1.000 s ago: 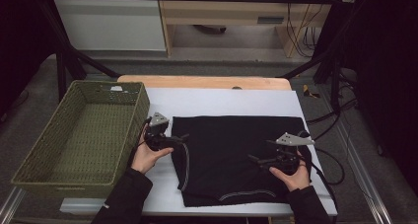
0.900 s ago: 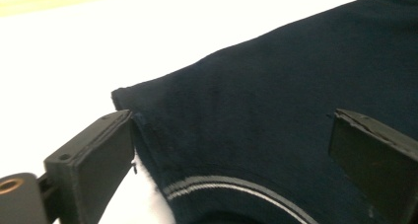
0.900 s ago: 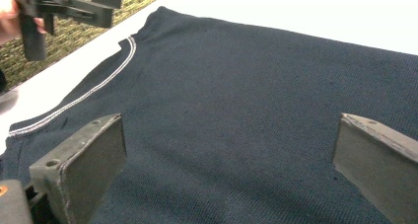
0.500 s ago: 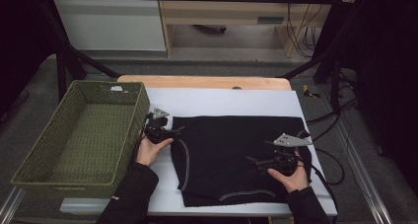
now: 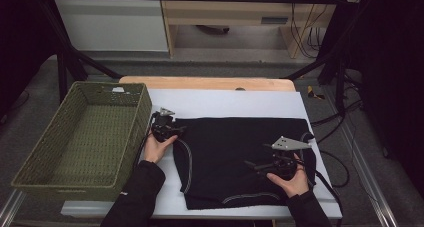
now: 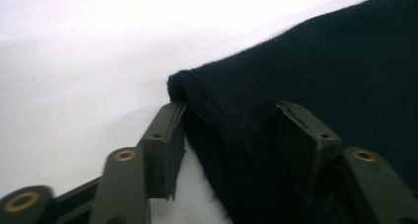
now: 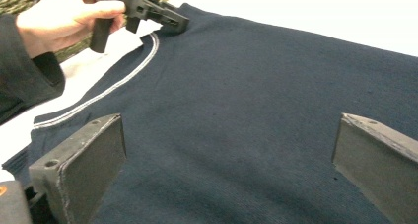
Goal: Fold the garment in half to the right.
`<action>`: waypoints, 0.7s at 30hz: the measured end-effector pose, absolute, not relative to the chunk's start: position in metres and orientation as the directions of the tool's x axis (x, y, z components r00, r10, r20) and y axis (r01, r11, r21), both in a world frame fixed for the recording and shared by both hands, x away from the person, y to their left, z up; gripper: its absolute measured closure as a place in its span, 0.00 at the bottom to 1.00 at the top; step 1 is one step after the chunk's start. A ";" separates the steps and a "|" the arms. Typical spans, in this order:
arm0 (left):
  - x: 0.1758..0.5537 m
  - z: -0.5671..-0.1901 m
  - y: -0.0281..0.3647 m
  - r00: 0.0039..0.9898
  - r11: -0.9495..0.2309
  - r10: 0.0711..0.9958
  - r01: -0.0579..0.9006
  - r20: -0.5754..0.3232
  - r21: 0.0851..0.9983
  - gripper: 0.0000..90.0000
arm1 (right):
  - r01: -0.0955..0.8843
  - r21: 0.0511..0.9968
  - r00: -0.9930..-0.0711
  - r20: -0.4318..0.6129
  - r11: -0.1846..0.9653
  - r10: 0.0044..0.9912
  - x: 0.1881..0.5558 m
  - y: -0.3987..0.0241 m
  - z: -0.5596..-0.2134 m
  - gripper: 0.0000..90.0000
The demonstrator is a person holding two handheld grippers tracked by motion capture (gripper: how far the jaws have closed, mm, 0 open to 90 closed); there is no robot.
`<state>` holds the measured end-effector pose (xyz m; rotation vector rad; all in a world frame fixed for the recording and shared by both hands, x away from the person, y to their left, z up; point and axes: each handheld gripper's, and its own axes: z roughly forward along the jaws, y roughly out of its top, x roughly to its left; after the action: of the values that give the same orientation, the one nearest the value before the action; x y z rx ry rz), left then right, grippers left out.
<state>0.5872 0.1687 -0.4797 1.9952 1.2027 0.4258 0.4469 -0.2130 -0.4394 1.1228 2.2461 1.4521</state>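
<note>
A dark navy garment (image 5: pixel 235 152) with a pale stitched seam lies flat on the white table (image 5: pixel 225 102). My left gripper (image 5: pixel 180 129) is low at its far left corner. In the left gripper view the jaws (image 6: pixel 231 110) have just been closing. The folded corner of the garment (image 6: pixel 320 61) lies between them, one pad touching its edge, with no pinch. My right gripper (image 5: pixel 252 164) hovers over the garment's right half. In the right gripper view its jaws (image 7: pixel 231 130) stand wide open above the cloth (image 7: pixel 246 86), and the left gripper (image 7: pixel 167 19) shows farther off.
A green woven basket (image 5: pixel 135 122) stands at the table's left, close beside the left hand. Cables trail off the right edge of the table (image 5: pixel 330 152). A dark frame and floor surround the table, with a wooden edge (image 5: pixel 200 81) at its far side.
My left gripper has moved slightly farther and to the right, onto the garment's far left corner, and its jaws have narrowed around the fabric. The right gripper has stayed put.
</note>
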 end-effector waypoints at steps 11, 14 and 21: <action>0.586 -0.480 0.164 0.502 -0.266 0.859 0.611 -0.105 0.745 0.82 | 0.466 0.847 -0.696 0.172 0.256 0.698 0.439 -0.186 -0.437 0.01; 0.585 -0.480 0.161 0.510 -0.286 0.856 0.598 -0.081 0.749 0.88 | 0.470 0.846 -0.693 0.176 0.253 0.699 0.437 -0.177 -0.437 0.01; 0.584 -0.482 0.162 0.527 -0.292 0.846 0.579 -0.077 0.761 0.89 | 0.481 0.834 -0.694 0.176 0.269 0.698 0.432 -0.152 -0.443 0.01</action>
<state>0.5836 0.1623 -0.4825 1.9998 1.1570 0.4424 0.4320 -0.1521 -0.4426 1.0967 2.3115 1.3932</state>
